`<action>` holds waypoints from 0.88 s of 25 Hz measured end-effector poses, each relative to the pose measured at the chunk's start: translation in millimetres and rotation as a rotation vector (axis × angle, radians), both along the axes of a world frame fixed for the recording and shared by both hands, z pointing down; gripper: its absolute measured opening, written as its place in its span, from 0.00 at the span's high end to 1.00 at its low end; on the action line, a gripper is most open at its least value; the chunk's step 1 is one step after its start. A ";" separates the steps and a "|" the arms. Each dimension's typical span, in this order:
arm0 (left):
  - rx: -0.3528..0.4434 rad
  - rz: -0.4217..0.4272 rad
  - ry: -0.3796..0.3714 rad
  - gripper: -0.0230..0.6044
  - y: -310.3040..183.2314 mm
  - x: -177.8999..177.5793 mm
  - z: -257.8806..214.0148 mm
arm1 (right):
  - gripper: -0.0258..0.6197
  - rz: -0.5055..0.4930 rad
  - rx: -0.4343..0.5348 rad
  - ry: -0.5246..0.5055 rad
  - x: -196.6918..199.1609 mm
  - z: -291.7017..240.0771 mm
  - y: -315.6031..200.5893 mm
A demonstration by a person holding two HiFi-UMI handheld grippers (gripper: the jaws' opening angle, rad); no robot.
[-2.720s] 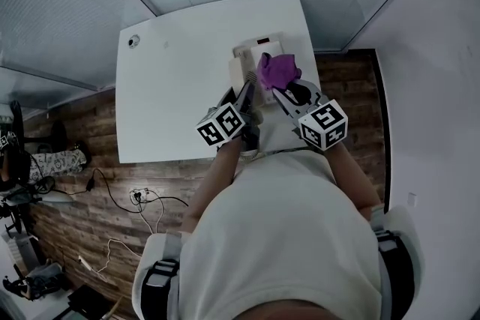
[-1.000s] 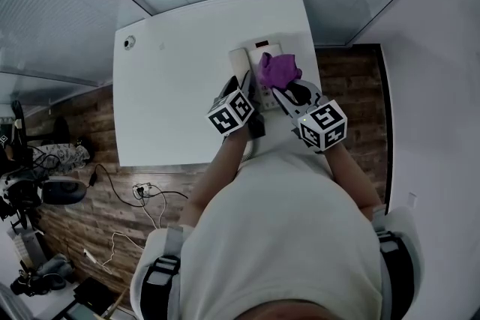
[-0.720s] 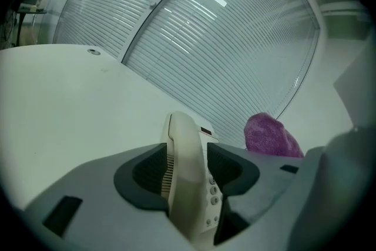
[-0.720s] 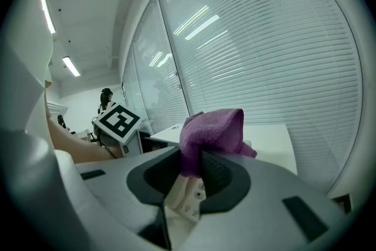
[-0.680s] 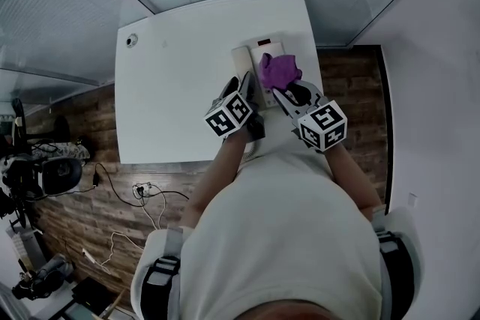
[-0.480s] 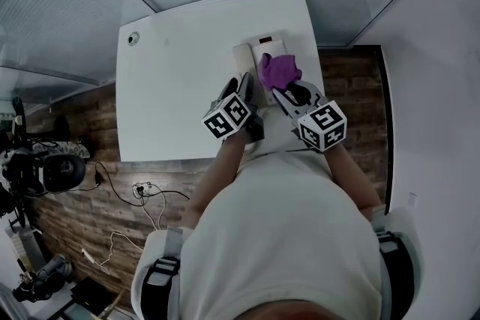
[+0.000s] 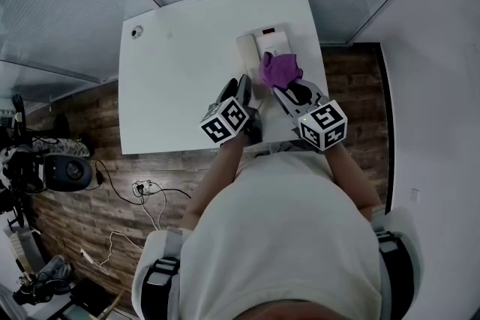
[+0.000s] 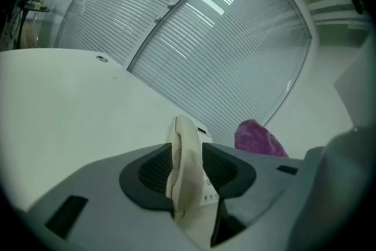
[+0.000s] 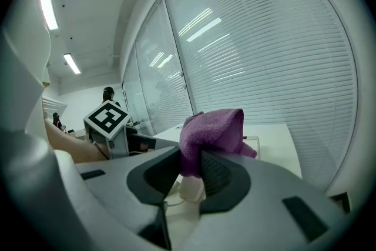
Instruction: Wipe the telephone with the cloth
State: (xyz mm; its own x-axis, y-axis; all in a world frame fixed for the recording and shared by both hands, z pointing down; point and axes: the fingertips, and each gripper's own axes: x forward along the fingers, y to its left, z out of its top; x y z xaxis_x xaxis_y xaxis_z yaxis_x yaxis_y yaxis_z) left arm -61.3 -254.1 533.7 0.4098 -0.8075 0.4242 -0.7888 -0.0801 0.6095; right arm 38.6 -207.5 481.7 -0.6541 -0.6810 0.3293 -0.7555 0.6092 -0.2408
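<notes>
A cream telephone (image 7: 264,43) sits at the far right of the white table (image 7: 180,86). Its handset (image 8: 183,147) stands between the jaws of my left gripper (image 8: 188,170), which are closing, and both pads touch it. The phone's base with buttons (image 8: 207,194) shows just behind. My right gripper (image 9: 191,176) is shut on a bunched purple cloth (image 9: 212,129), held over the near part of the phone (image 9: 191,188). In the head view the cloth (image 7: 280,69) covers the phone's near right corner, with the left gripper (image 7: 241,86) beside it.
A small round grommet (image 7: 136,31) sits in the table's far left corner. Window blinds (image 8: 223,50) run behind the table's far edge. The table's right edge (image 7: 319,49) lies close to the phone. Cables (image 7: 142,195) lie on the wooden floor to the left.
My left gripper has shifted slightly left and back toward the person, and its jaws have narrowed onto the handset. The right gripper with the cloth has stayed over the phone.
</notes>
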 end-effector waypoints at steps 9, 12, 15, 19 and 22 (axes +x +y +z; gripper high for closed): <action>0.026 0.022 0.001 0.75 34.8 -14.9 -7.9 | 0.80 0.009 0.001 0.013 -14.4 1.2 29.6; 0.047 0.025 -0.010 0.77 49.2 -20.8 -13.6 | 0.80 0.014 0.004 0.015 -18.8 0.1 43.0; 0.066 0.039 -0.033 0.79 64.0 -25.0 -19.0 | 0.80 0.019 0.004 0.019 -22.7 -1.6 57.0; 0.084 0.073 -0.076 0.86 83.2 -30.2 -21.5 | 0.80 0.024 0.007 0.021 -29.0 -2.8 76.9; 0.091 0.094 -0.112 0.88 97.6 -32.9 -22.2 | 0.80 0.026 0.011 0.023 -30.7 -4.3 90.8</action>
